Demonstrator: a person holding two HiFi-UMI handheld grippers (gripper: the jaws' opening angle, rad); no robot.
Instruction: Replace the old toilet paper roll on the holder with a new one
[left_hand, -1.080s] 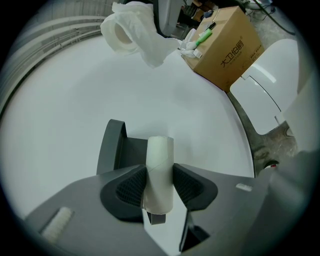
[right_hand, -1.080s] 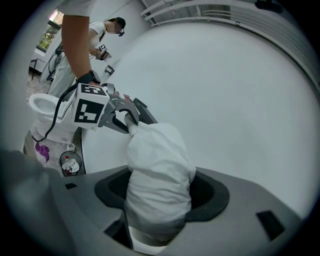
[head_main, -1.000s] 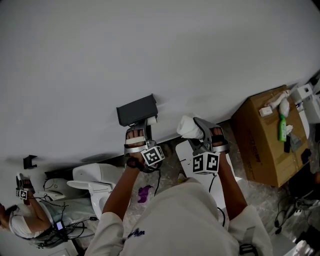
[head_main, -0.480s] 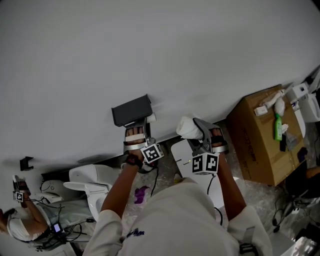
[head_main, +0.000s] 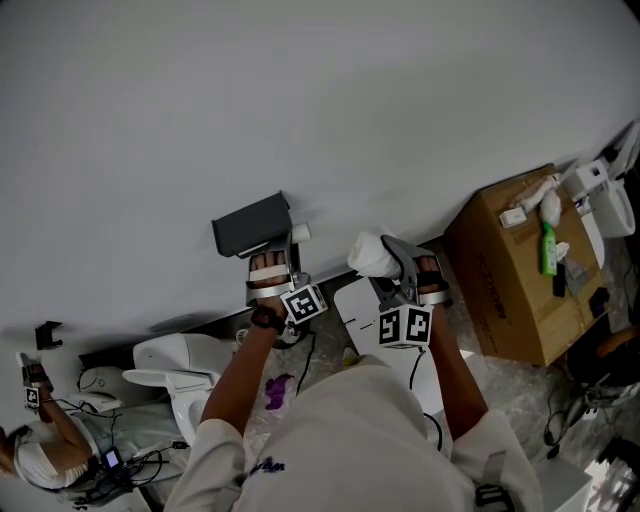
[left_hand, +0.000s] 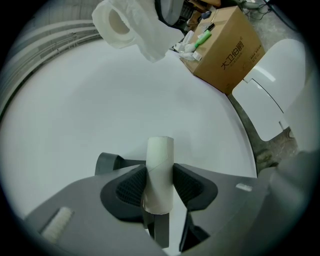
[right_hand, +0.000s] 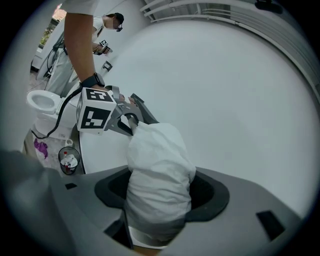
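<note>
A dark grey holder hangs on the white wall. Just below its right end, my left gripper is shut on the bare cardboard tube of the old roll. In the left gripper view the tube stands upright, pinched between both pads of the left gripper. My right gripper is shut on the new white toilet paper roll, right of the holder. That roll bulges between the pads of the right gripper and also shows at the top of the left gripper view.
A cardboard box with bottles on top stands at the right by the wall. A white toilet is at lower left, another white toilet lid lies under my hands, and a small bin sits on the floor. Another person stands far left.
Both grippers have drifted slightly right along the wall. The tube's end now clears the holder's right edge. Both grips are unchanged.
</note>
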